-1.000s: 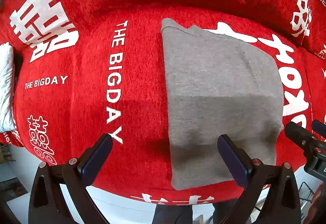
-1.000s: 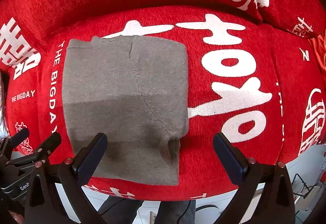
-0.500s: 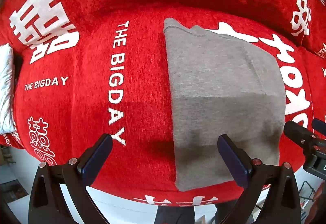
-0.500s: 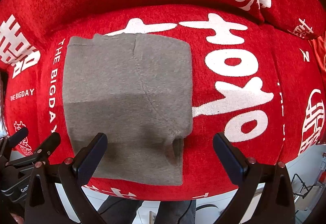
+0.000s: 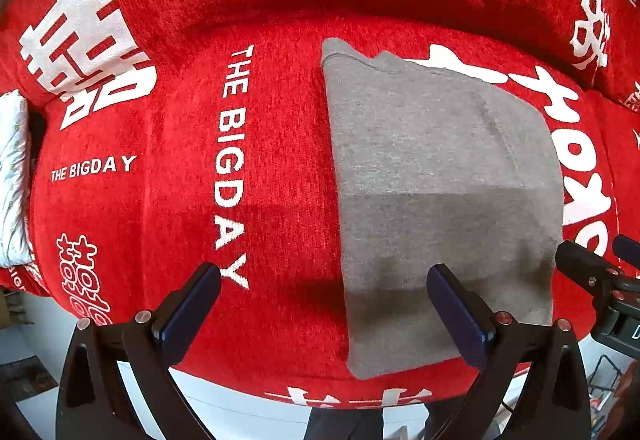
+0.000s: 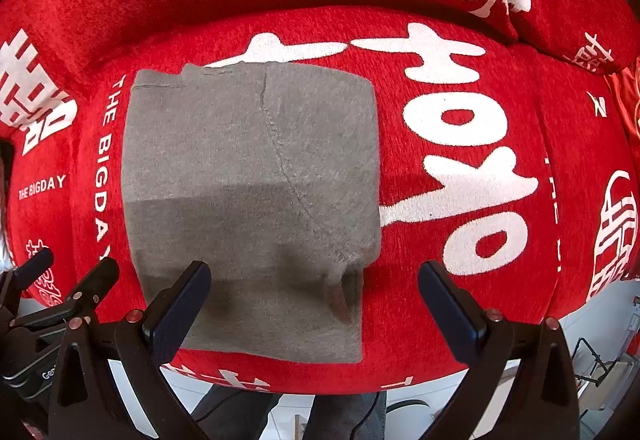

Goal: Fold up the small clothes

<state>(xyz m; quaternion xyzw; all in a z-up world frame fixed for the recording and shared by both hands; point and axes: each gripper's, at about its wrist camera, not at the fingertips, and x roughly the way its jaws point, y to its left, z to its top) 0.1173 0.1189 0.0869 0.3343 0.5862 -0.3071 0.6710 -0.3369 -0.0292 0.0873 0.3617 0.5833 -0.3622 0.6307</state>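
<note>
Lying flat on the red cover (image 5: 280, 168), the folded grey garment (image 5: 440, 200) fills the centre right of the left wrist view. The left gripper (image 5: 324, 304) and right gripper (image 6: 314, 298) both stand wide open, holding nothing, at the bottom of their frames

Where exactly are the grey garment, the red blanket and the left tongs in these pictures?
grey garment (image 6: 248, 176): right wrist view, middle of its folded top layer.
red blanket (image 5: 280, 168): left wrist view, bare red patch beside the "BIGDAY" lettering.
left tongs (image 5: 324, 304): left wrist view, midway between the two open fingertips.
</note>
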